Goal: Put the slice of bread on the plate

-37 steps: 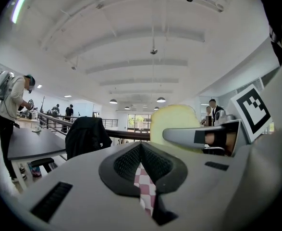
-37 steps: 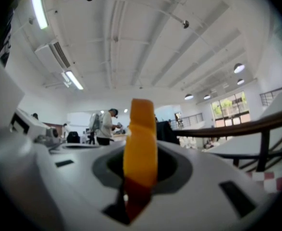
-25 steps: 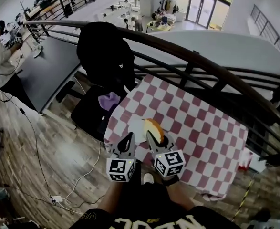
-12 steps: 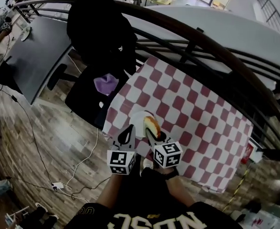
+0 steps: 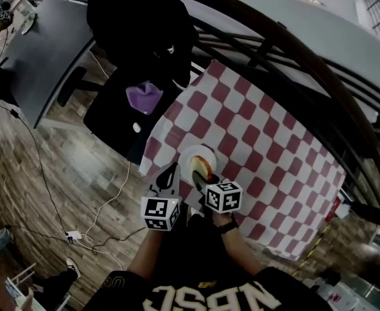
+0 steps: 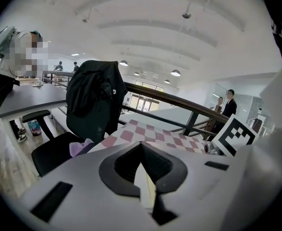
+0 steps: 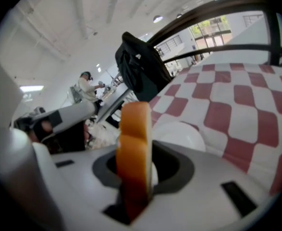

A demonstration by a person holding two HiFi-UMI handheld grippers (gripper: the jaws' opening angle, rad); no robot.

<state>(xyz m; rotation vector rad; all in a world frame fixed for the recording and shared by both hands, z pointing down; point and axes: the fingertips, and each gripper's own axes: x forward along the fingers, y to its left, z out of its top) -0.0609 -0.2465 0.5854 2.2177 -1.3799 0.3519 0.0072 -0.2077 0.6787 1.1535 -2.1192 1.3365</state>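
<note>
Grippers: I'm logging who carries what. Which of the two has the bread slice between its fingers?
The right gripper: its fingers clamp the orange-crusted slice of bread on edge. The left gripper has its fingers together with nothing between them.

Black shirt point(image 5: 196, 264) with pale lettering, black wristband point(image 5: 226, 226).

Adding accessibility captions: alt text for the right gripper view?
A slice of bread stands on edge, clamped in the right gripper's jaws; a white plate lies just beyond on a red-and-white checked tablecloth. A black jacket and dark railing stand behind.
</note>
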